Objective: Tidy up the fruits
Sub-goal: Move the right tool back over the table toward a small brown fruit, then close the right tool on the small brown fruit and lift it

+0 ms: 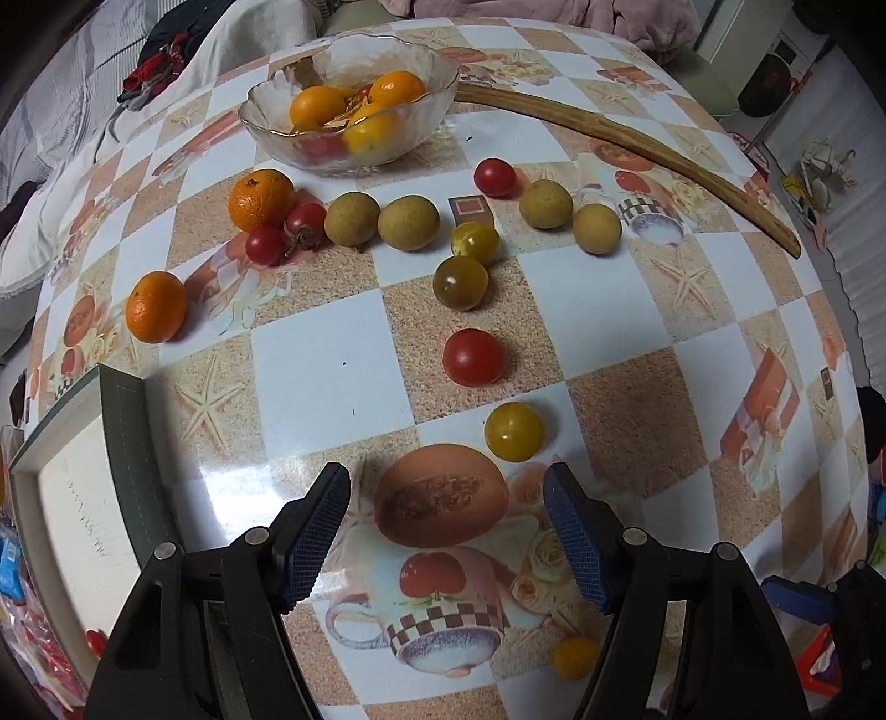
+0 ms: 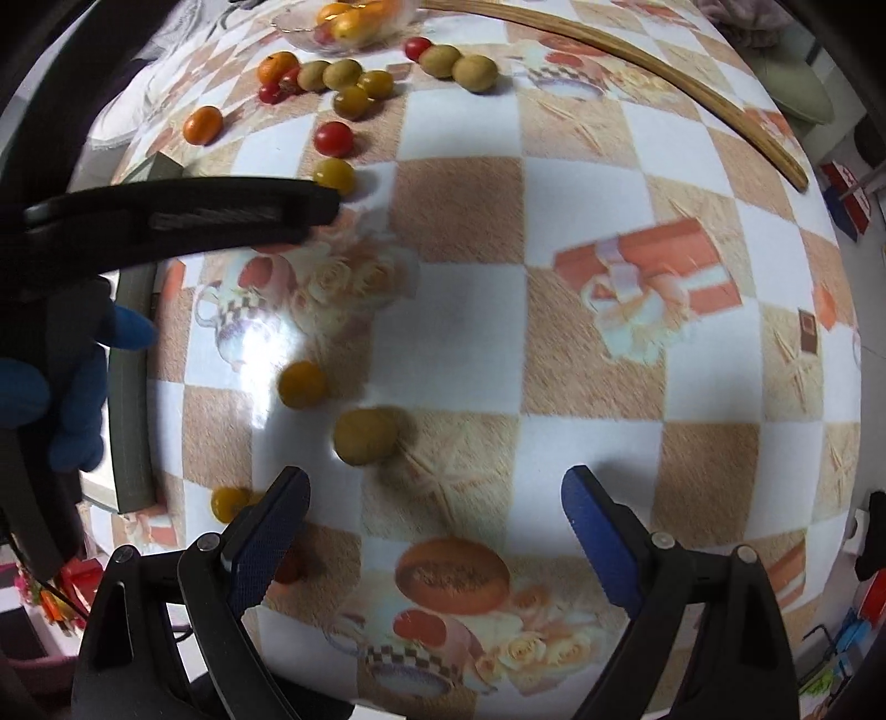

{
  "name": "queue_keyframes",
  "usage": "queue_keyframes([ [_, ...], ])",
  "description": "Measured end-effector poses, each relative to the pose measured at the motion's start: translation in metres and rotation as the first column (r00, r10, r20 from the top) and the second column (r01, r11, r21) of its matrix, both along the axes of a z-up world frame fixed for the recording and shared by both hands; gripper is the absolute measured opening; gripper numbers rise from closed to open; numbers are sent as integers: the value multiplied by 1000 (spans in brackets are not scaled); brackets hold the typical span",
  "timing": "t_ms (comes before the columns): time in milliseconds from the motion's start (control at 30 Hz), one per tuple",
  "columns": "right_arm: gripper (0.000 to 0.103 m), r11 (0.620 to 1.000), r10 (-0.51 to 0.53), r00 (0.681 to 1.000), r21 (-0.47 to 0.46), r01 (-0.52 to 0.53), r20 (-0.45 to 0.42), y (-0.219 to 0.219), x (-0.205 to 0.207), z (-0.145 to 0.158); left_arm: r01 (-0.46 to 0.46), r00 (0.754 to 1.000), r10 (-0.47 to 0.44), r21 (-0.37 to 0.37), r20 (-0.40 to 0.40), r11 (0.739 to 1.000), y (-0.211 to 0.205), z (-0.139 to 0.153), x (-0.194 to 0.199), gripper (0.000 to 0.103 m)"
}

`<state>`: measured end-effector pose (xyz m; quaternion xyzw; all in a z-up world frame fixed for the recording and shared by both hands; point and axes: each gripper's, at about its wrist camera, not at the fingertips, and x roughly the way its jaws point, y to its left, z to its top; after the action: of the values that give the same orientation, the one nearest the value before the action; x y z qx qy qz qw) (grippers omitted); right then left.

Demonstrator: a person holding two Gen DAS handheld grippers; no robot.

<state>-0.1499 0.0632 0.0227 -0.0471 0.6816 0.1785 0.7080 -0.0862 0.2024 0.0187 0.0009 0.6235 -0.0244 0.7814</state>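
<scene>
A glass bowl (image 1: 277,119) at the table's far side holds oranges and tomatoes; it also shows in the right wrist view (image 2: 299,34). Loose fruit lies in front of it: two oranges (image 1: 261,198), red tomatoes (image 1: 474,357), yellow tomatoes (image 1: 514,431) and green-brown round fruits (image 1: 408,222). My left gripper (image 1: 446,498) is open and empty, low over the table, just short of the yellow tomato. My right gripper (image 2: 434,487) is open and empty, with a green-brown fruit (image 2: 365,435) just beyond its left finger and yellow tomatoes (image 2: 301,383) to the left.
A long wooden stick (image 1: 626,138) lies across the far right of the table. A dark-edged white tray (image 1: 127,443) sits at the left edge. The left gripper's arm (image 2: 166,216) crosses the right wrist view. Bedding and clutter surround the table.
</scene>
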Motion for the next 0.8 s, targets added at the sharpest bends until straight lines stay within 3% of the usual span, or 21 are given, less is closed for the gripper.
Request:
queue_keyframes([
  [133,88,1000,27,999,7,-28,18,25,5,-3,-13,1000,13,13,4,1000,-2,-4,5,73],
  [233,71,999,50,999,-11,-49,18,40,4,-11,-23,1000,23,1,0,1000,-4,-6,11,73],
  [333,62,997,65,997,-35,-63,30,50,1,-14,-19,1000,19,21,0,1000,-11,-7,14,72],
  [400,46,997,72,997,-40,-70,38,54,-2,-13,-22,1000,22,19,4,1000,-16,-7,16,64],
  [433,28,997,72,997,-33,-70,34,55,-1,-13,-24,1000,24,14,7,1000,-17,-6,17,59],
  [500,28,998,59,998,-12,-59,17,51,2,-13,-21,1000,21,8,11,1000,-27,-5,22,47],
  [567,28,999,39,999,2,-39,8,38,6,-12,-3,1000,4,-23,14,1000,-32,-2,24,26],
  [800,28,996,-67,998,66,68,-15,-3,23,-4,-10,1000,10,-69,7,998,-28,3,10,24],
])
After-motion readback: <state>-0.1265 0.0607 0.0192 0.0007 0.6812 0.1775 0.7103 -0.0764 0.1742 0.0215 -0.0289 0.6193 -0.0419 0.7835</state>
